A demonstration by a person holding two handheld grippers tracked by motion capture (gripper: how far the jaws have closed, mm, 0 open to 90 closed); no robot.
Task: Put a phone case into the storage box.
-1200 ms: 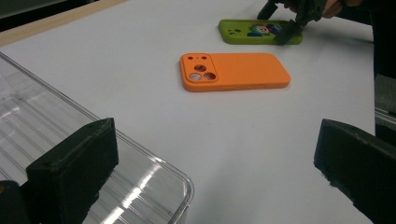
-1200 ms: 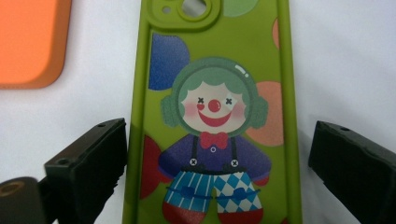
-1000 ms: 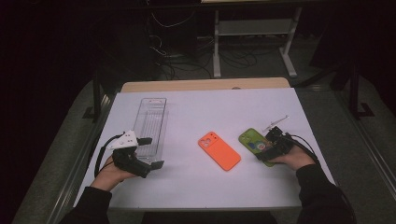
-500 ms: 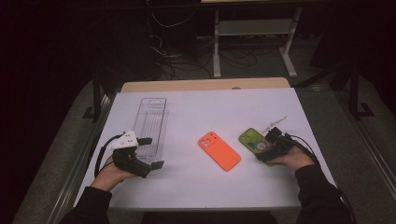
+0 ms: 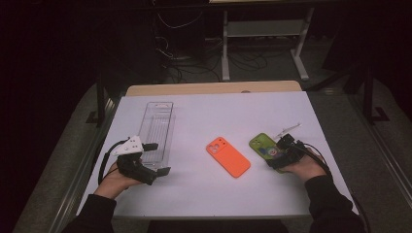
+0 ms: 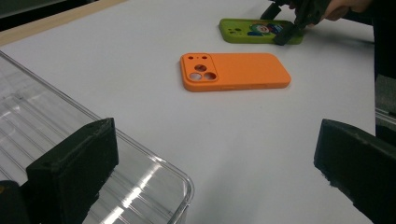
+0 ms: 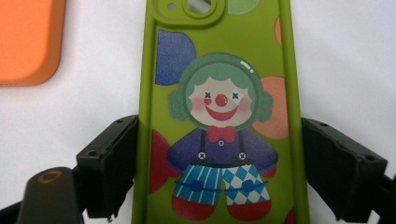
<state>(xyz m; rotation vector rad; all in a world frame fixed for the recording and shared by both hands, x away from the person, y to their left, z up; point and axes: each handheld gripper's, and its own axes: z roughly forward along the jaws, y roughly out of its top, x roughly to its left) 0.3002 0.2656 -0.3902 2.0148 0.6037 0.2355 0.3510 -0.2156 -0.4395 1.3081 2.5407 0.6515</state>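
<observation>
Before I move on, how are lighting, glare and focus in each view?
High view: table lit, surroundings nearly black. Left gripper view: glare streaks on the clear tray, near tongs soft. Right gripper view: green clown case sharp and evenly lit, no glare.

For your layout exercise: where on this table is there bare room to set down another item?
Free: the white table beyond the orange case, and the strip between it and the clear tray. Crowded: around the green case.
</observation>
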